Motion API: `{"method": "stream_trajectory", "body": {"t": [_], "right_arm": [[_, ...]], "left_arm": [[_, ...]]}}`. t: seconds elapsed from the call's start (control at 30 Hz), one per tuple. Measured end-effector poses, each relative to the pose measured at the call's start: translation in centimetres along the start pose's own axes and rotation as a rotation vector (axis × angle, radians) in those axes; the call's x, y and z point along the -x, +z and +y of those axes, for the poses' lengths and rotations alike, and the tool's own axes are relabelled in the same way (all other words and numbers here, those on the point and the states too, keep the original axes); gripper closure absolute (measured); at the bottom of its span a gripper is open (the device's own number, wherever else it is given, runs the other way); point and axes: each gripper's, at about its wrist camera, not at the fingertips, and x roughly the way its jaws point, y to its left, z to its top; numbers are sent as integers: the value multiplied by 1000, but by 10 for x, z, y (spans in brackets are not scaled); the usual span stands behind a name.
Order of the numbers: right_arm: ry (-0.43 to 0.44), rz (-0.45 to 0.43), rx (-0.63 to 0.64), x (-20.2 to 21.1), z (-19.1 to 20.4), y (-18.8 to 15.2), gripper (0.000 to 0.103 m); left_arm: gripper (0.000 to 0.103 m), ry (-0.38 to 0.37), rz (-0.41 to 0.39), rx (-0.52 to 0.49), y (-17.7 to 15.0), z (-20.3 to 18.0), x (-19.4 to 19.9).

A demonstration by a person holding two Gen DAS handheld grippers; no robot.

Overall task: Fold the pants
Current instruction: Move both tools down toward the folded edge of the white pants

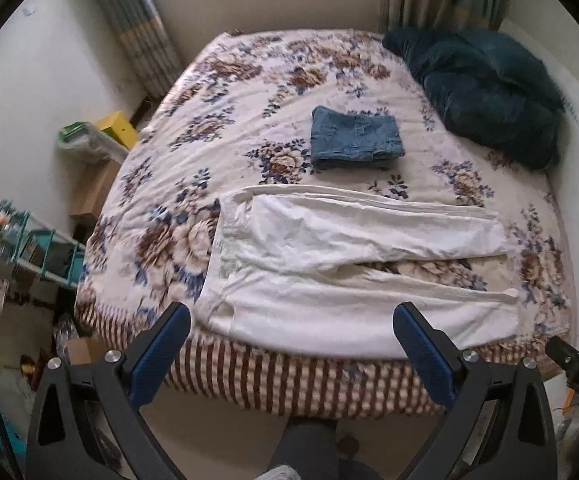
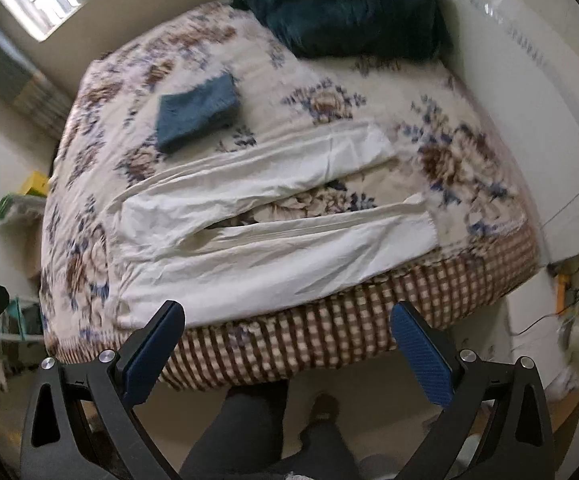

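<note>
White pants [image 1: 329,264] flat on bed [image 1: 249,92]; left gripper [image 1: 291,320], right gripper [image 2: 289,318] jaws wide, empty.

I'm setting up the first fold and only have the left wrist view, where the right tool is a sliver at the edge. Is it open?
Observer: Yes, the right tool is open, with nothing between its jaws.
Operator: Is it touching the pants?
Observer: No. It is held off the near side of the bed, clear of the white pants, which lie flat with the legs apart.
</note>
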Motion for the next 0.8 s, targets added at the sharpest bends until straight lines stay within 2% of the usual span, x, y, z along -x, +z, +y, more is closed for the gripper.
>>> {"method": "stream_trajectory", "body": {"t": [0.13, 0.27, 0.37, 0.53, 0.63, 0.7, 0.8], "right_arm": [[-17, 70, -28, -71, 14, 61, 0], [-54, 85, 7, -139, 37, 119, 0], [-145, 89, 129, -195, 67, 155, 0], [-253, 107, 414, -307, 118, 208, 0], [-303, 148, 569, -374, 142, 232, 0], [-343, 207, 679, -421, 158, 245, 0], [-372, 271, 804, -469, 171, 253, 0]], "left_arm": [[0, 1, 64, -40, 53, -2, -77], [0, -6, 117, -88, 94, -9, -159], [0, 26, 147, -180, 117, -24, -218], [0, 132, 144, -375, 139, -54, -315], [0, 177, 178, -424, 150, -61, -371], [0, 197, 200, -431, 160, -61, -403], [0, 224, 219, -422, 174, -60, -446]]}}
